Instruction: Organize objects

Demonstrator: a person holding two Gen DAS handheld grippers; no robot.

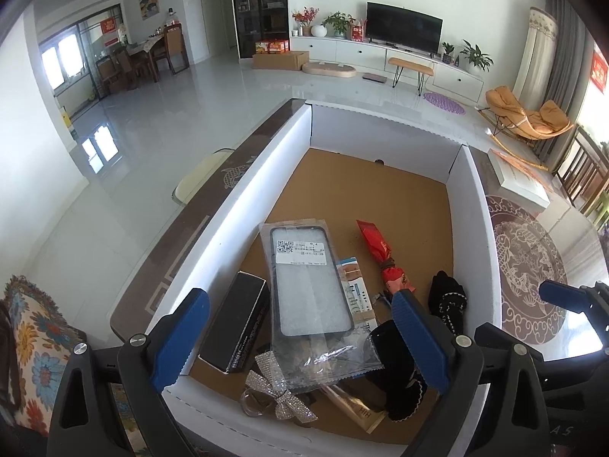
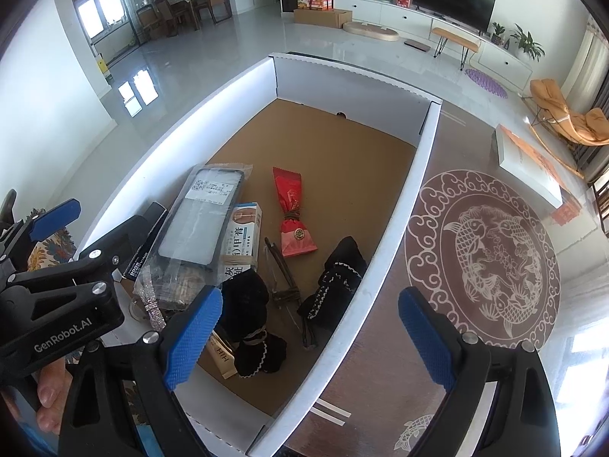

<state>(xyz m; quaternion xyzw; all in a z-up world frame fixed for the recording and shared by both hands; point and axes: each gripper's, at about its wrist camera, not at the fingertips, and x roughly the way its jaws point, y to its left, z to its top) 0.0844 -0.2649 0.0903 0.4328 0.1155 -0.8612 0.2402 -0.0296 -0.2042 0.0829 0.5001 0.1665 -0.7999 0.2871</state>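
Note:
A white cardboard box (image 1: 243, 205) with a brown floor holds several objects: a phone case in a clear bag (image 1: 310, 282), a black carton (image 1: 234, 327), a red packet (image 1: 380, 251), a rhinestone bow (image 1: 278, 392), a tube box (image 1: 356, 297) and black pouches (image 1: 447, 301). My left gripper (image 1: 300, 335) is open and empty above the box's near end. My right gripper (image 2: 308, 335) is open and empty, straddling the box's right wall (image 2: 396, 228). The case (image 2: 205, 213), red packet (image 2: 293, 213) and pouches (image 2: 335, 282) also show in the right wrist view.
The box sits on a brown table with a fish medallion (image 2: 483, 255). A white flat box (image 2: 529, 163) lies at the table's far right. A floral cushion (image 1: 34, 350) is at the near left. A living room lies beyond.

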